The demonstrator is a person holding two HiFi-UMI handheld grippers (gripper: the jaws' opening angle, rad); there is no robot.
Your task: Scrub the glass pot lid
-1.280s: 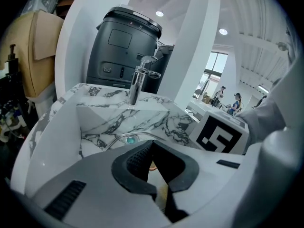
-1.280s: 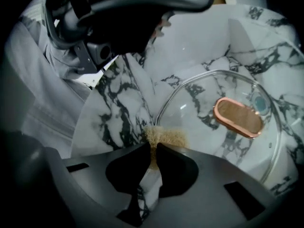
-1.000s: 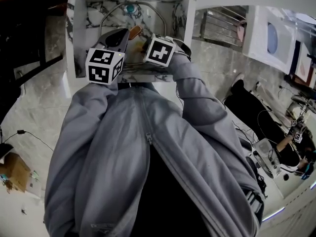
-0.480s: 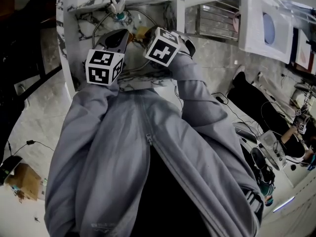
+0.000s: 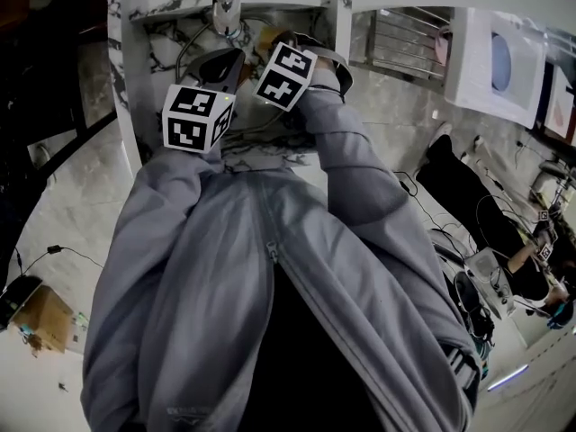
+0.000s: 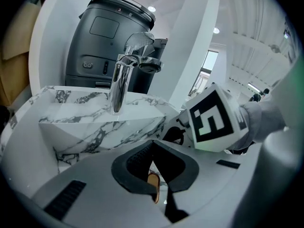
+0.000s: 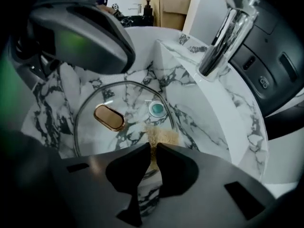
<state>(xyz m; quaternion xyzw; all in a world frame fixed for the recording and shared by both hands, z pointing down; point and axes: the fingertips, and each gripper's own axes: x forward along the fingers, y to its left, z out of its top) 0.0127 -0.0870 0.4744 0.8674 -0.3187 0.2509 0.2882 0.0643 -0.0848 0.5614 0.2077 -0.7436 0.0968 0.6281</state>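
The glass pot lid lies tilted in the marble sink, with a steel rim and a gold oval knob. My right gripper is shut on a tan scrub pad, which rests on the lid's near rim. My left gripper is shut at the lid's left edge, and the gold knob shows just behind its closed jaws. In the head view both marker cubes hang over the sink, left and right.
A chrome faucet stands on the sink's back ledge, above a teal drain. A dark appliance stands behind the faucet. My grey sleeves fill the head view below the sink.
My right gripper has moved a little farther into the sink with the pad. The left gripper has stayed nearly in place.
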